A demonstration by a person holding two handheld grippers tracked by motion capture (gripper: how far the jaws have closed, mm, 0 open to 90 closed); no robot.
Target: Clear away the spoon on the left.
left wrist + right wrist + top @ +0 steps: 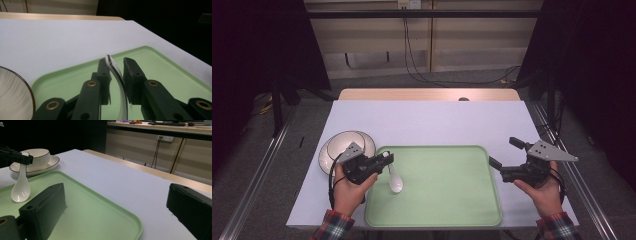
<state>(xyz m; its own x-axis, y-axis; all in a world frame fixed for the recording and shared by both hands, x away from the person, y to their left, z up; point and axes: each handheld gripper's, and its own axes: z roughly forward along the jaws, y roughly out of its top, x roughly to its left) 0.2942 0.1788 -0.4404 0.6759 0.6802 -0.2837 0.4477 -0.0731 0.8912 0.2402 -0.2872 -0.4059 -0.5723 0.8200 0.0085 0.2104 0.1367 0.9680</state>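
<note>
Spoon (393, 178): white, its bowl resting on the green tray (447, 200), its handle rising between your left gripper's (387, 159) jaws.
Left gripper: jaws slightly parted; the handle leans on one pad and a gap shows beside the other, so you are not clamping it.
Right gripper (503, 156): spread wide and empty, off the tray's far edge from the spoon.
Bowl on plate (346, 146): just behind your left gripper.
Risk: pull away crooked and a jaw may drag the handle, tipping the spoon sideways.

Dim, even overhead light; dark surroundings; soft faint shadows; near claw parts blurred in gripper views.
</note>
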